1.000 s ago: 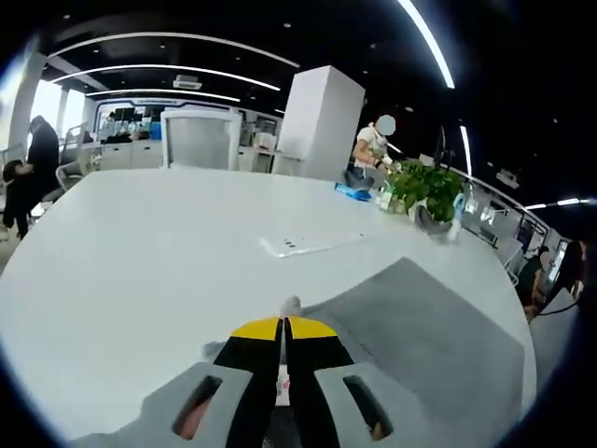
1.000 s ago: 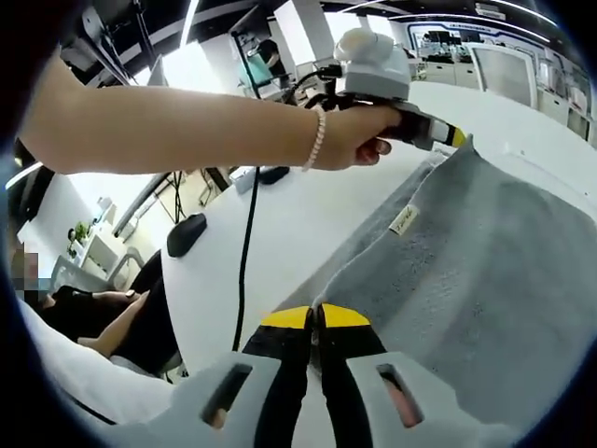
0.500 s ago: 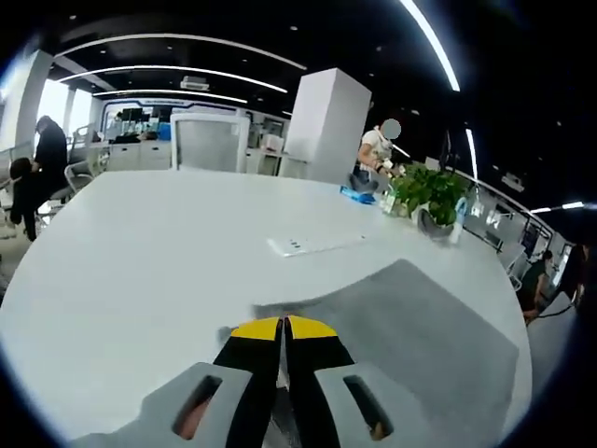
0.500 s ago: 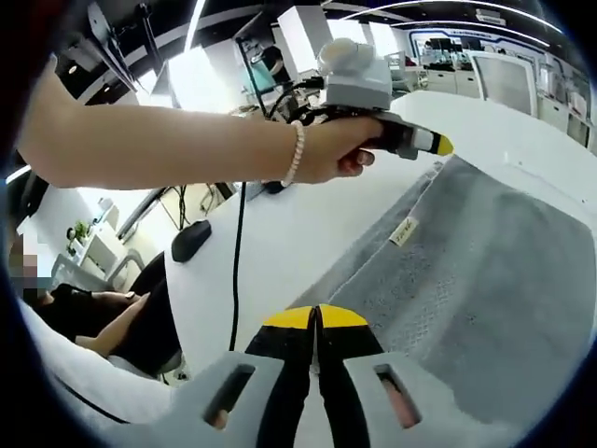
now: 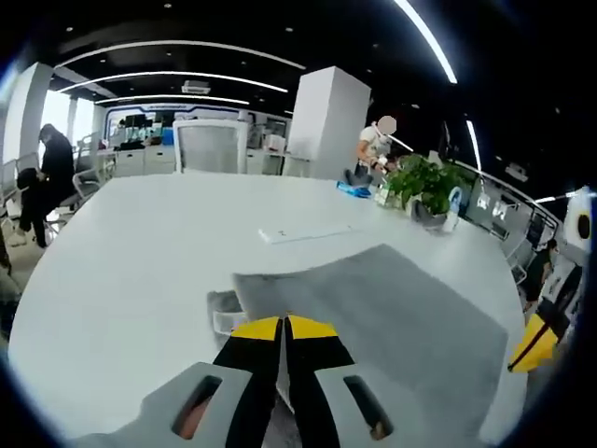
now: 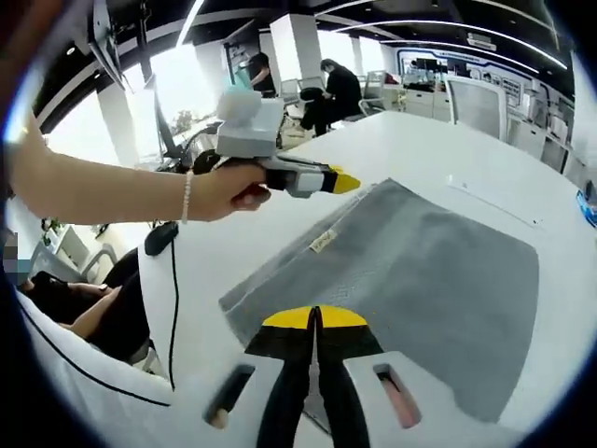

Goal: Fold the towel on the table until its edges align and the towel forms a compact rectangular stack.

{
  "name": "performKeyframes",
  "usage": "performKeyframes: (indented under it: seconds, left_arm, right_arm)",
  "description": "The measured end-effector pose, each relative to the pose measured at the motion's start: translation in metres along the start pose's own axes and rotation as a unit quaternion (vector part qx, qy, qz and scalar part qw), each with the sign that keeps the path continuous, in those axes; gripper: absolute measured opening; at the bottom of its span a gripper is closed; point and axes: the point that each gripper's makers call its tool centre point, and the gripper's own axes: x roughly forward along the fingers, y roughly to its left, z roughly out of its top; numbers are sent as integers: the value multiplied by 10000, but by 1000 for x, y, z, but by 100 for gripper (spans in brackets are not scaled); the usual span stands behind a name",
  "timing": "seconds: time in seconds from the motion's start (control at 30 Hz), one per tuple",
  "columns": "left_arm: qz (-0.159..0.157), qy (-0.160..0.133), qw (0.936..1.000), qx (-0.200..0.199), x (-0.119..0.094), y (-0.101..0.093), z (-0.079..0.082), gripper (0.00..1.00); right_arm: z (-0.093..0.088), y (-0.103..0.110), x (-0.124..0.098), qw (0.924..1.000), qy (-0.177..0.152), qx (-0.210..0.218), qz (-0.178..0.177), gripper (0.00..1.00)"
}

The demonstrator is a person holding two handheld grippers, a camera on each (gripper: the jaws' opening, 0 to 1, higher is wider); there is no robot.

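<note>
The grey towel (image 6: 410,271) is pinched by the closed jaws of both the left gripper (image 5: 283,329) and the right gripper (image 6: 315,320), its length stretching toward the frame's upper right over the tabletop (image 5: 140,243).

Grey rectangular cloth towel (image 6: 410,271) spread flat on round white table (image 5: 131,243). Beyond towel's far edge, flat white plastic strip (image 5: 303,231). Further back on table, green leafy potted plant (image 5: 429,187).
</note>
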Motion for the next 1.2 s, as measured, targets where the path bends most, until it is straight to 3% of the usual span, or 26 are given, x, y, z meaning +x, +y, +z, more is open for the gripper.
performKeyframes:
  seconds: [0.3,0.73,0.97,1.2]
  left_arm:
    - [44,-17,10000,-23,-24,-26,-7,3]
    - [399,274,9980,-403,-71,-59,-61,4]
    - [693,474,9935,-770,-76,-71,-84,5]
    - [953,661,9906,-731,-83,-87,-100,5]
  right_arm:
    - [5,-42,-31,9994,70,-286,-202,0]
    - [13,-92,-56,9967,167,-751,-246,0]
    - [13,-116,-61,9956,377,-843,-149,0]
    - [15,-152,-62,9928,493,-1070,-222,0]
